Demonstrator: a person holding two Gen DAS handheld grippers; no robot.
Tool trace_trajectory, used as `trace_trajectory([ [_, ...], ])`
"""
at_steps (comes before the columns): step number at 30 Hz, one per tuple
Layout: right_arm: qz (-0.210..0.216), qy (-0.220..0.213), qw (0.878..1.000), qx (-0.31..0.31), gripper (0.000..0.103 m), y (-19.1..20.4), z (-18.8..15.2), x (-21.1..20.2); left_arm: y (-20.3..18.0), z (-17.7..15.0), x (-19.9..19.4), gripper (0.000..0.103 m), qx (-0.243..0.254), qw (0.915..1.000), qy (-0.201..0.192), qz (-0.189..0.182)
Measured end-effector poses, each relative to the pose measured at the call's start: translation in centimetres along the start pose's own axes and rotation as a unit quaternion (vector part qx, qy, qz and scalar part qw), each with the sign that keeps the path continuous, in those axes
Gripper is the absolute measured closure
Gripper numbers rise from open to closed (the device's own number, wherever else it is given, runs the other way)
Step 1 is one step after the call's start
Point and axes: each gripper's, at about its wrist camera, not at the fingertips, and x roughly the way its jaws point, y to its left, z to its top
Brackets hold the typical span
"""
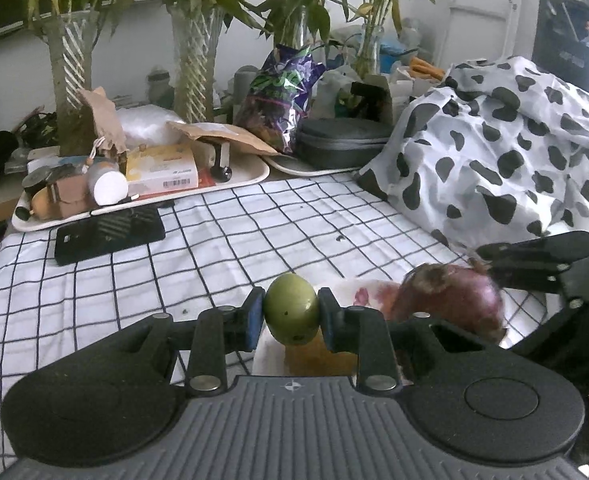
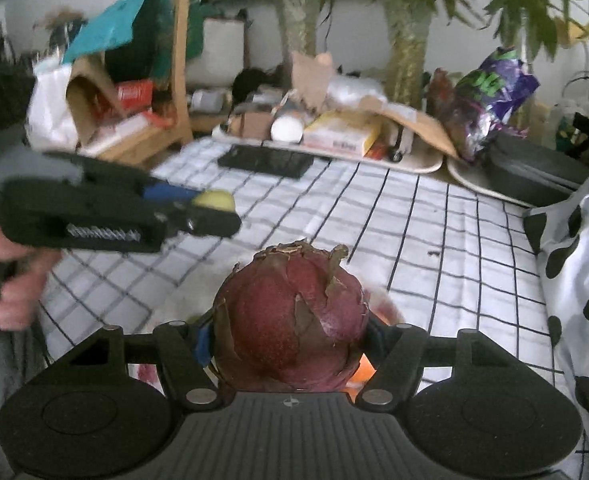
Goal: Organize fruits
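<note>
Green fruit (image 1: pixel 291 309) between left tongs (image 1: pixel 290 316)

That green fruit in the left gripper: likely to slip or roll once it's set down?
The green fruit looks smooth and egg-shaped, so it would probably roll on the checked cloth unless nested against something. The left gripper pinches it only at its two sides, so it may pivot or slip. It shows no denting, so it is likely firm.

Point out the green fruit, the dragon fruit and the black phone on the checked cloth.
green fruit (image 1: pixel 290 309), left wrist view, front skin between the pads.
dragon fruit (image 2: pixel 294 320), right wrist view, front face.
black phone (image 1: pixel 108 233), left wrist view, middle of its face.
</note>
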Motion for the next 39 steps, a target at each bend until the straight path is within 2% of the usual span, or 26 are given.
trace_trajectory([
  [3, -0.014, 0.022, 0.999, -0.03, 0.029, 0.8, -0.3, 1.0, -0.2, -0.5, -0.5, 0.075, 0.001, 1.0, 0.005, 0.0],
  [6, -0.027, 0.024, 0.998, -0.052, 0.024, 1.5, -0.4, 1.4, -0.3, -1.1, -1.0, 0.075, 0.0, 0.9999, 0.012, 0.0],
  [7, -0.031, 0.025, 0.998, -0.051, 0.019, 1.6, -0.5, 1.4, -0.3, -1.3, -1.2, 0.075, -0.001, 0.9999, 0.015, -0.001],
  [8, -0.036, 0.02, 0.998, -0.051, 0.005, 1.7, -0.5, 1.2, -0.4, -1.5, -1.3, 0.075, 0.0, 0.9998, 0.018, -0.001],
  [9, -0.038, 0.006, 0.998, -0.05, 0.0, 1.7, -0.4, 0.7, -0.5, -1.6, -1.4, 0.075, 0.0, 0.9998, 0.02, -0.002],
  [11, -0.034, -0.015, 0.998, -0.041, 0.0, 1.6, -0.3, -0.3, -0.7, -2.0, -1.7, 0.075, 0.001, 0.9996, 0.026, -0.005],
  [13, -0.036, -0.017, 0.999, -0.021, 0.0, 1.1, -0.3, -0.9, -1.0, -2.3, -1.9, 0.075, 0.003, 0.9993, 0.035, -0.01],
  [16, -0.063, -0.021, 0.998, -0.013, 0.0, 0.8, -0.7, -1.8, -1.9, -2.9, -2.1, 0.075, 0.013, 0.9986, 0.047, -0.02],
  [19, -0.077, -0.027, 0.997, 0.004, 0.0, 0.5, -1.3, -3.0, -2.7, -3.5, -1.8, 0.075, 0.022, 0.9965, 0.073, -0.035],
  [22, -0.083, -0.03, 0.996, 0.014, 0.0, 0.6, -2.0, -4.0, -3.7, -4.1, -1.1, 0.075, 0.041, 0.9932, 0.104, -0.033],
  [23, -0.085, -0.031, 0.996, 0.014, 0.0, 0.7, -2.2, -4.2, -4.0, -4.3, -0.8, 0.072, 0.049, 0.9917, 0.115, -0.03],
  [25, -0.092, -0.03, 0.995, 0.015, 0.0, 0.9, -2.7, -4.7, -4.4, -4.5, -0.6, 0.049, 0.062, 0.9903, 0.123, -0.019],
  [28, -0.101, -0.026, 0.994, 0.02, 0.0, 1.2, -3.1, -5.2, -4.8, -4.7, -1.2, 0.038, 0.071, 0.9913, 0.111, -0.001],
  [39, -0.154, 0.014, 0.987, 0.054, 0.0, 2.5, -4.9, -6.2, -5.7, -5.1, -4.8, 0.038, 0.033, 0.9944, 0.094, 0.034],
])
